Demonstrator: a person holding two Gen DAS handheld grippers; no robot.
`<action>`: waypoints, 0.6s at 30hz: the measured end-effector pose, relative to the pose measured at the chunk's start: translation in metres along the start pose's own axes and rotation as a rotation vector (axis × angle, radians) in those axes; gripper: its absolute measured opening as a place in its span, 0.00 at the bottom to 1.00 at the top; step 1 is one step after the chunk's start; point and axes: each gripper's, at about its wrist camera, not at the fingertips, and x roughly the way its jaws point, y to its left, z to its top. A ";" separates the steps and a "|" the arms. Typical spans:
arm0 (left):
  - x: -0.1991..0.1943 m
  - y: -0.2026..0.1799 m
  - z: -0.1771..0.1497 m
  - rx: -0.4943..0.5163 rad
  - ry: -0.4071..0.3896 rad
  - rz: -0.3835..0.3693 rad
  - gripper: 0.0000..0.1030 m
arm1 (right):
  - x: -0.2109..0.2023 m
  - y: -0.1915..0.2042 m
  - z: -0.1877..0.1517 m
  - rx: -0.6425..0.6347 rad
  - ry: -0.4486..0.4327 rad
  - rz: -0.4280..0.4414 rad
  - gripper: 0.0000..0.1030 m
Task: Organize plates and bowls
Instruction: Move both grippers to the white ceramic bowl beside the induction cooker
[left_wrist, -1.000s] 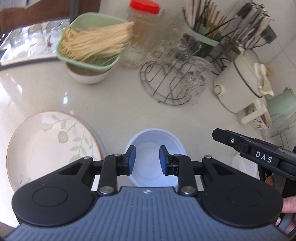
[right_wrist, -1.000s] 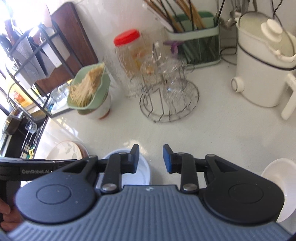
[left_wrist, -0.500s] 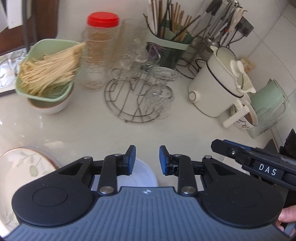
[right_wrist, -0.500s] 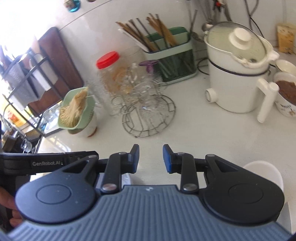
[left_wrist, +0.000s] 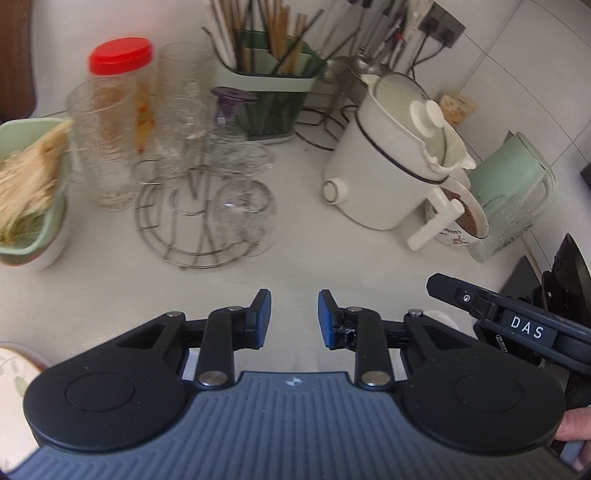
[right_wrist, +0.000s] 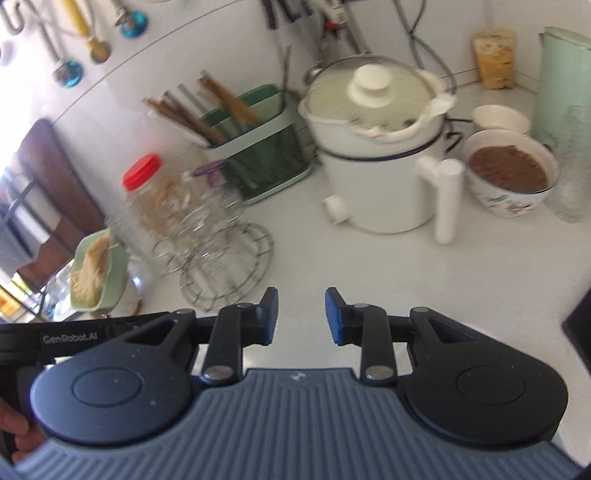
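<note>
My left gripper (left_wrist: 294, 317) is open and empty above the white counter. Only the rim of the leaf-patterned plate (left_wrist: 16, 363) shows at the lower left of the left wrist view. A sliver of a white bowl (left_wrist: 441, 317) peeks out behind the left gripper's right finger. My right gripper (right_wrist: 301, 315) is open and empty over bare counter. The right gripper's body shows in the left wrist view (left_wrist: 517, 325), close on the right. A green bowl of noodles (left_wrist: 27, 188) sits on a white bowl at the left, also in the right wrist view (right_wrist: 98, 269).
A wire rack with glasses (left_wrist: 207, 210), a red-lidded jar (left_wrist: 122, 110), a utensil holder (left_wrist: 269, 85), a white cooker (left_wrist: 399, 155), a bowl of brown food (right_wrist: 509, 173) and a green kettle (left_wrist: 517, 173) line the back of the counter.
Both grippers have lifted and tilted toward the back right. The white bowl and patterned plate have slid out under the left gripper; the cooker and kettle now fill more of the views.
</note>
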 end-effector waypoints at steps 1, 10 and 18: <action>0.003 -0.005 0.001 0.007 0.000 -0.005 0.31 | -0.001 -0.005 0.001 0.004 -0.006 -0.009 0.31; 0.034 -0.054 0.007 0.092 0.067 -0.035 0.31 | -0.014 -0.066 0.002 0.147 -0.084 -0.090 0.48; 0.069 -0.098 0.002 0.119 0.161 -0.088 0.31 | -0.020 -0.104 -0.012 0.194 -0.096 -0.174 0.59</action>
